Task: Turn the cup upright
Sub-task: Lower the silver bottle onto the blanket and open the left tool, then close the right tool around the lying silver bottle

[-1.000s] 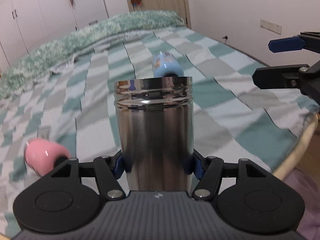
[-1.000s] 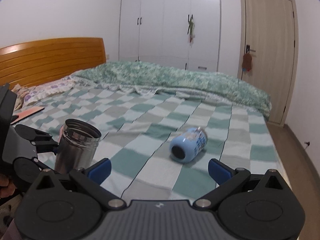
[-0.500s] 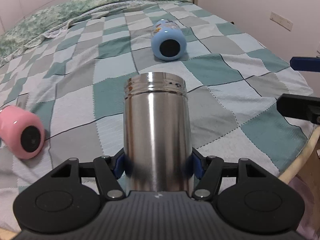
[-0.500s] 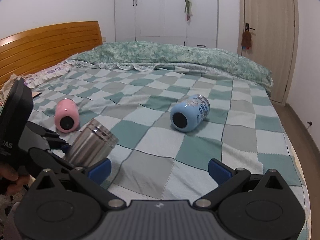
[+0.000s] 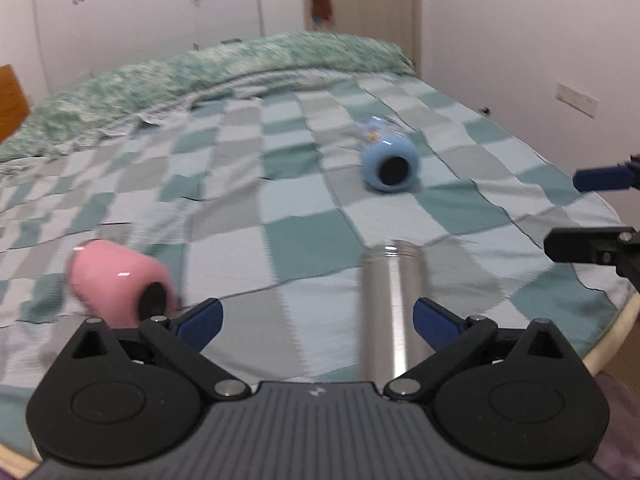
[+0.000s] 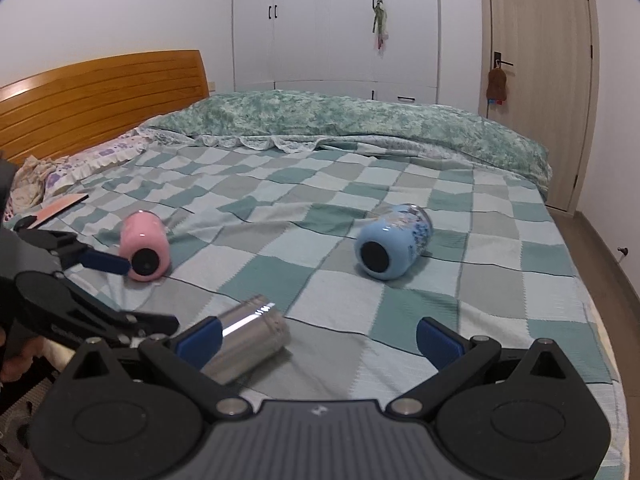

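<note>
A: So where's everything sitting on the bed point(image 6: 460, 332)?

B: Steel cup point(image 6: 250, 342) lies on its side at the near edge. Second cup point(image 6: 145, 246) lies further back to the left, third cup point(image 6: 394, 242) further back to the right, well apart. Quilt point(image 6: 360, 120) is bunched along the far side, headboard point(image 6: 100, 96) off left.

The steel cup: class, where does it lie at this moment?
The steel cup lies on its side near the bed's front edge in the right wrist view, nearer than the pink cup, just ahead of the open left gripper.
</note>
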`<state>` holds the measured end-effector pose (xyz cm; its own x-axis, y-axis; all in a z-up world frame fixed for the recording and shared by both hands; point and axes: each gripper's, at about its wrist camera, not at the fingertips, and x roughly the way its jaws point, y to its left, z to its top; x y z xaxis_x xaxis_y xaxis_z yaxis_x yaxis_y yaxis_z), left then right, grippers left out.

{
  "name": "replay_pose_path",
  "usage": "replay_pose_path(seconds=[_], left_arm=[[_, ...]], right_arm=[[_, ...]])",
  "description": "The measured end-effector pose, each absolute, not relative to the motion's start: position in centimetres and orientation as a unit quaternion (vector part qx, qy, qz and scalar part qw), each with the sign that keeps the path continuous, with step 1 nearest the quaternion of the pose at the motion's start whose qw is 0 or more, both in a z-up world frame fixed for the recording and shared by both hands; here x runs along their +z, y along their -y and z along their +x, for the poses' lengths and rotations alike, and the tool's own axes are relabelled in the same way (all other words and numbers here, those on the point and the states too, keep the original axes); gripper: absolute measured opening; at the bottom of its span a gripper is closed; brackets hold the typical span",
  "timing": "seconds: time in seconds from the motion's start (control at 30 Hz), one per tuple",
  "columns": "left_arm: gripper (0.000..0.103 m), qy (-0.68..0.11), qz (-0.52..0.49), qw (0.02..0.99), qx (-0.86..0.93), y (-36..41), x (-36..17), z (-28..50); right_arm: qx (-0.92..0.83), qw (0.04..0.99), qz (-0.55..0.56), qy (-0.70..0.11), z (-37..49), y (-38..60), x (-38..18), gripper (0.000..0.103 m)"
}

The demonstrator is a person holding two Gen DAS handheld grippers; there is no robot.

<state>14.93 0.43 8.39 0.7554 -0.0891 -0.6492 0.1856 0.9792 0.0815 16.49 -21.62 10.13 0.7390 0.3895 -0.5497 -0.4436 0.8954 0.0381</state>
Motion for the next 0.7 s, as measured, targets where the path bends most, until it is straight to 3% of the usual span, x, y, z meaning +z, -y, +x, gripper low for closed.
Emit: replay_pose_path(seconds=[0.33, 0.7], left_arm=[[0.103, -0.32, 0.051, 0.945, -0.047, -7.5, 7.7, 13.6], [0.103, -0.307, 0.047, 0.949, -0.06, -10.3, 6.1, 14.1]], right_arm=[[0.239, 0.904, -0.027, -0.354, 19.0, 14.8, 8.1, 0.103], [0.197, 0.868, 0.055, -0.452, 23.9, 12.1, 3.1, 0.103]])
